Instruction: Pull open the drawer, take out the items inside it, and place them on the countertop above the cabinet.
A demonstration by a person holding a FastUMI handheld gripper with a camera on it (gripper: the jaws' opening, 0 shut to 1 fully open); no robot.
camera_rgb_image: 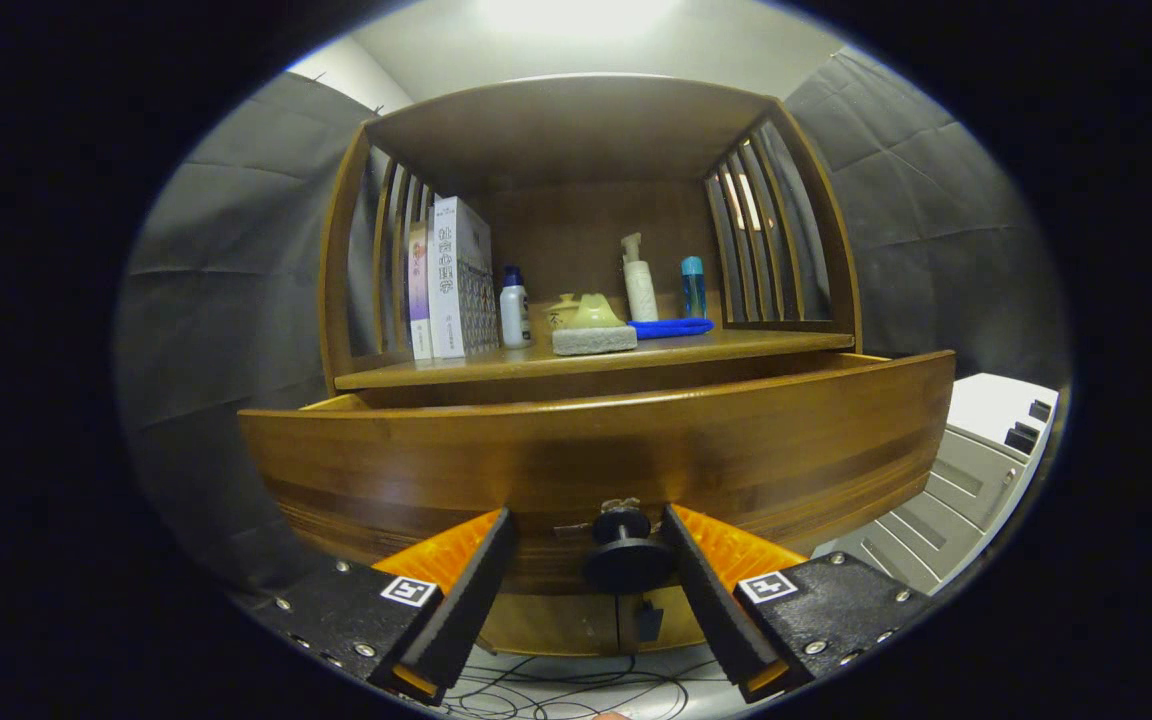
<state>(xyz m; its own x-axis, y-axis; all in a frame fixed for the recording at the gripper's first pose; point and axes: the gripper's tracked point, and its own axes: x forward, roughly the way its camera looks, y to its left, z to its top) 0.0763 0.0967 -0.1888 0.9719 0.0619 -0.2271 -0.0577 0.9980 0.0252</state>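
Wooden drawer [596,450] stands part-way out below the worktop [596,358], its dark knob [628,555] between the hand-held gripper [588,545], whose fingers stand spread, the right one touching it. Better to pull straight back, level, until the contents show.

Your claw [586,530] sits spread around the drawer knob [628,555], right finger beside it, left finger apart. Drawer [596,460] pulled out. Books [451,280], bottles, sponge [593,338] on countertop [736,348].

Bright overhead glare, strong fisheye bowing.
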